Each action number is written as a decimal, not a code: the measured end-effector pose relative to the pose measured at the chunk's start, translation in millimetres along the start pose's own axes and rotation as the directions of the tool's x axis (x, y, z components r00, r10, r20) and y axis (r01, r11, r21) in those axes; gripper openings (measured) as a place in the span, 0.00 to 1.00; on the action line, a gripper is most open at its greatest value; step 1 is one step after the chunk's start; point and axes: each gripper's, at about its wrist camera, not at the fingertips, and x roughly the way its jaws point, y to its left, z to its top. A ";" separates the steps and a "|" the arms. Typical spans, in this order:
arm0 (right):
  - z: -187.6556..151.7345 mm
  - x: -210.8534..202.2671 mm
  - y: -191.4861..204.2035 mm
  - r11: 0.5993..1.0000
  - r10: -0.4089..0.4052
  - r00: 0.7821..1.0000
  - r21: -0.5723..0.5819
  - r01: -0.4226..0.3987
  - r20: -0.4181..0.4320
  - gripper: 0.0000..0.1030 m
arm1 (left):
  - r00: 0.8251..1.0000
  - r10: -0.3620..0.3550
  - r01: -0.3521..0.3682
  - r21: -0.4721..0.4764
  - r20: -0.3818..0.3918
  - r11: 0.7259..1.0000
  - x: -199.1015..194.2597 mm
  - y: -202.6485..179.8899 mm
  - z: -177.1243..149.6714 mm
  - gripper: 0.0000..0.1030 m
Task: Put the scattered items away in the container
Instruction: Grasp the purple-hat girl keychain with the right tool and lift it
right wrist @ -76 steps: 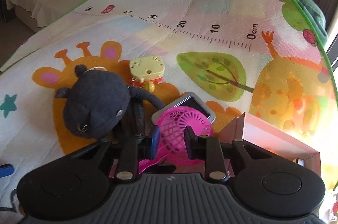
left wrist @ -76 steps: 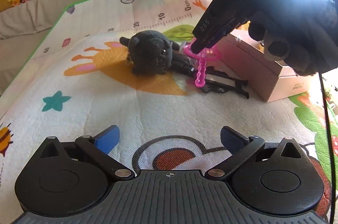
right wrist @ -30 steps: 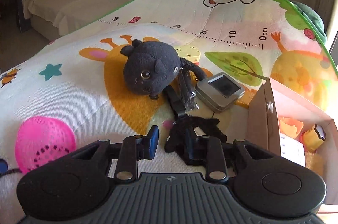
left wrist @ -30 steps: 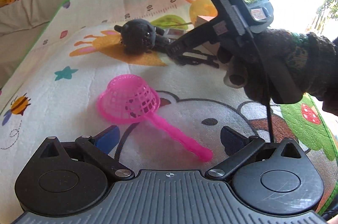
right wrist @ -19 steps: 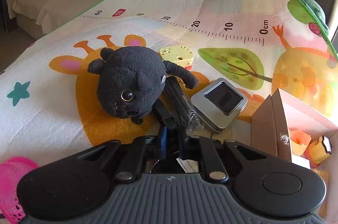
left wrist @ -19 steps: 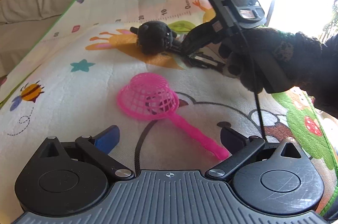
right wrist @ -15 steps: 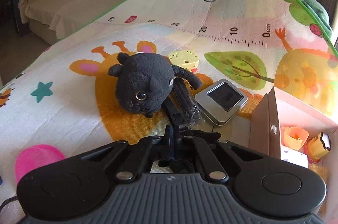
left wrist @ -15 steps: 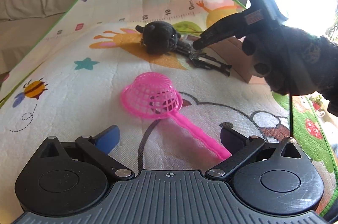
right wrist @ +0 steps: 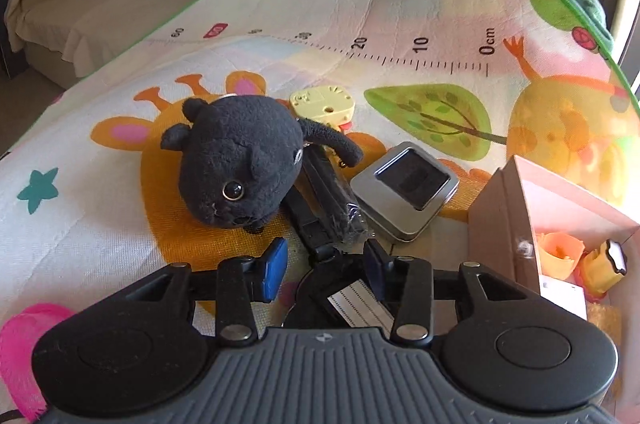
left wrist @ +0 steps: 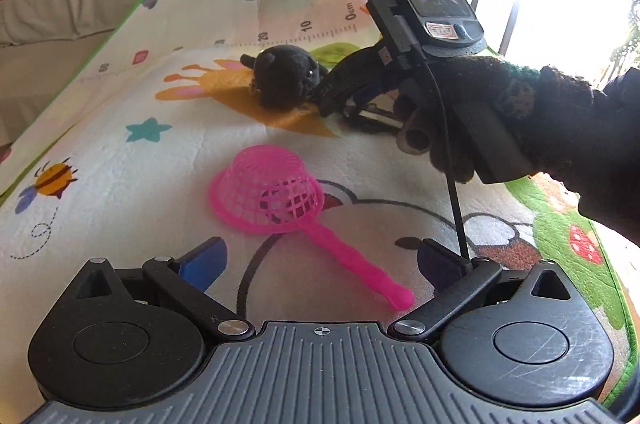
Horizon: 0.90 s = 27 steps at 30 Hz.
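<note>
The right tongs (right wrist: 324, 270) are opening over a black folded gadget (right wrist: 320, 224) beside the pink box (right wrist: 560, 224), pads clear; the left tongs (left wrist: 320, 260) stand apart, empty, near the pink sieve (left wrist: 268, 198)

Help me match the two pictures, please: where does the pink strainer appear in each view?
Left wrist view: the pink strainer lies dome-up in the middle of the mat, handle running toward the lower right.
Right wrist view: only a pink edge shows at the bottom left corner.
Shared landmark: the black plush toy.
</note>
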 end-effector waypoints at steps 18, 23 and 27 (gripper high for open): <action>-92.5 -210.2 -82.9 0.877 0.388 0.898 0.216 -0.428 0.207 0.14 | 0.995 -0.089 0.087 0.067 0.036 0.994 -21.7 -38.0 -0.1 1.00; -160.7 -225.8 -126.4 0.889 0.273 0.939 0.319 -0.329 0.208 0.20 | 0.991 -0.131 0.133 0.167 -0.027 0.977 -11.1 -75.4 0.3 1.00; -206.5 -234.5 -148.1 0.901 0.147 0.970 0.379 -0.213 0.195 0.58 | 0.978 -0.190 0.205 0.229 -0.084 0.952 1.9 -103.6 0.6 1.00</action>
